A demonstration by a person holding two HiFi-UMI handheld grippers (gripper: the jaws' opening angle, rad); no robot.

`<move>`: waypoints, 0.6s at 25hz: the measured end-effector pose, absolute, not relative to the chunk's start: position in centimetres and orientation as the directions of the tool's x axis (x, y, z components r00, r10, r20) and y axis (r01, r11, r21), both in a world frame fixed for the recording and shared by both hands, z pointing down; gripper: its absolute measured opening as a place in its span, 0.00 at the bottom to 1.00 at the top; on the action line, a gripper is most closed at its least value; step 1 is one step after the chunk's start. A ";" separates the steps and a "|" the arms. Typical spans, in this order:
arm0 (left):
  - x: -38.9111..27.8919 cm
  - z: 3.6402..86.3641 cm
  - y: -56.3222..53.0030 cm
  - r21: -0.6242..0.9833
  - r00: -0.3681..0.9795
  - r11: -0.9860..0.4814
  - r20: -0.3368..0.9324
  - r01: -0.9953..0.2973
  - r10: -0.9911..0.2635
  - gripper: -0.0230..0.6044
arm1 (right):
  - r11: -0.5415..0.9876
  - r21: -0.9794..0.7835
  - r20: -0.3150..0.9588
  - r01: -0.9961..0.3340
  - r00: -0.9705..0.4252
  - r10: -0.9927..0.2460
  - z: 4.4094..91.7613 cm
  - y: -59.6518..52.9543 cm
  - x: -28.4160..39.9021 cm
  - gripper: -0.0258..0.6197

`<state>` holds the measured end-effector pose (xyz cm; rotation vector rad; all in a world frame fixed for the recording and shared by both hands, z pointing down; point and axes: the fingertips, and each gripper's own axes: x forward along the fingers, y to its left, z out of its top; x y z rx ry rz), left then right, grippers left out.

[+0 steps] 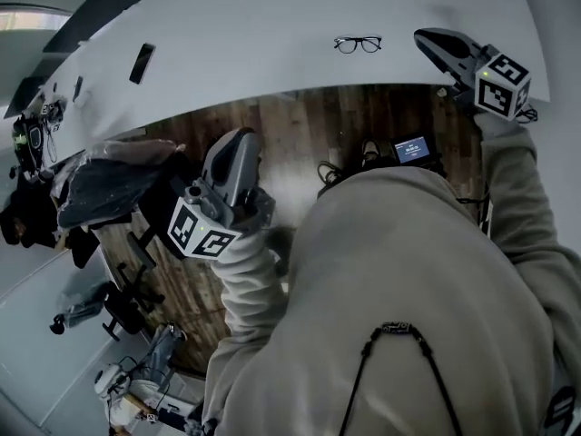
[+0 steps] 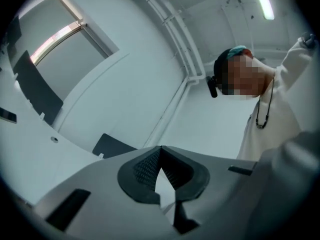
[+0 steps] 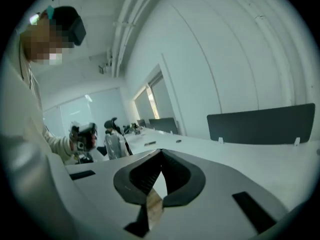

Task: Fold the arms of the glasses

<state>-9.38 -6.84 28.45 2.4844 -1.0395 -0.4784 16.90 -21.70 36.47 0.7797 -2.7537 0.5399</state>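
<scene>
My left claw point(image 1: 241, 138) is closed with nothing between its jaws, held over the wooden floor point(image 1: 300, 134) just short of the white worktop point(image 1: 263, 34). My right claw point(image 1: 428, 40) is closed and empty too, and is raised over the worktop's edge. The glasses point(image 1: 358, 44) lie on the worktop near that right claw, apart from both claws. Whether their arms are folded I cannot tell.

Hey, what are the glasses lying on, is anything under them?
The glasses lie directly on the white table; nothing else shows beneath them. Their arms are too small to make out.
</scene>
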 end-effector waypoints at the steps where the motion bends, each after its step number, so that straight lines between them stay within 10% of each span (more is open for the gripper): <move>1: -8.6 28.7 -7.5 0.477 0.681 -0.650 -0.136 -0.591 -0.719 0.04 | 0.782 -0.317 0.263 -0.536 -0.842 -0.471 35.0 -20.7 17.3 0.07; 15: 1.9 26.3 -11.9 0.383 0.818 -0.790 -0.132 -0.479 -0.560 0.04 | 0.782 -0.377 0.028 -0.496 -0.850 -0.526 28.4 -13.9 20.2 0.07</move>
